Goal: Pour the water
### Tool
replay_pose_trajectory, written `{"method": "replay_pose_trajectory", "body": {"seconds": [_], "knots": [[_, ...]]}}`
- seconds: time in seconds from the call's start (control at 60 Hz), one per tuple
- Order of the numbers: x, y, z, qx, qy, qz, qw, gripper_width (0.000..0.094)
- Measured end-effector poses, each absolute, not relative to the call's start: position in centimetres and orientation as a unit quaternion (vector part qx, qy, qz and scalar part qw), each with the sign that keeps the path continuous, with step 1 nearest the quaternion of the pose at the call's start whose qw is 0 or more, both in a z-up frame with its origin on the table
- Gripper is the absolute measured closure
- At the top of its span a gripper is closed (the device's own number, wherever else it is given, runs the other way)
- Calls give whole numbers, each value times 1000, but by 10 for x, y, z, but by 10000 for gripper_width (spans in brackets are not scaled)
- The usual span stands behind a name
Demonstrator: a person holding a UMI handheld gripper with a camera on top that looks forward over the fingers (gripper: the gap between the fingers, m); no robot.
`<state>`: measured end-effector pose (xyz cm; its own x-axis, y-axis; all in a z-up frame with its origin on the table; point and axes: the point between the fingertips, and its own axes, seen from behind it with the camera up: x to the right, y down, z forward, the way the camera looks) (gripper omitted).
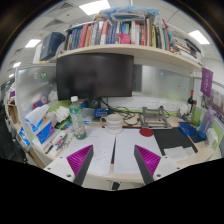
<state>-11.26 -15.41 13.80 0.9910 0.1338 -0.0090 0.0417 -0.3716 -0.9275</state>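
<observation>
A clear plastic water bottle (pixel 78 117) with a green cap stands on the desk, beyond my left finger. A white cup (pixel 115 122) sits further back near the middle of the desk, beyond both fingers. My gripper (pixel 113 162) is open and empty, with its magenta pads (pixel 80 158) wide apart over white paper (pixel 112 152) at the desk's near edge. Nothing stands between the fingers.
A dark monitor (pixel 95 75) stands behind the bottle under a shelf of books (pixel 120 35). A red round lid (pixel 147 131), a metal stand (pixel 155 117), dark notebooks (pixel 175 138) and blue boxes (pixel 40 125) crowd the desk.
</observation>
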Motion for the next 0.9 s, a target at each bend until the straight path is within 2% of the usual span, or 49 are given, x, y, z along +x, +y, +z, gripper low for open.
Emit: {"method": "replay_pose_trajectory", "body": {"seconds": [0.133,0.15,0.3,0.567,0.633,0.733,0.8,0.9], "knots": [[-178,-127,127,-819,-90,77,562,79],[-176,-131,134,-818,-94,83,562,78],[-261,-64,110,-813,-95,107,564,74],[-317,44,81,-805,-71,72,585,81],[-320,60,74,-805,-67,66,585,134],[-316,78,83,-784,-77,35,615,233],[-322,87,81,-778,-87,30,622,365],[-326,92,81,-777,-89,34,623,443]]}}
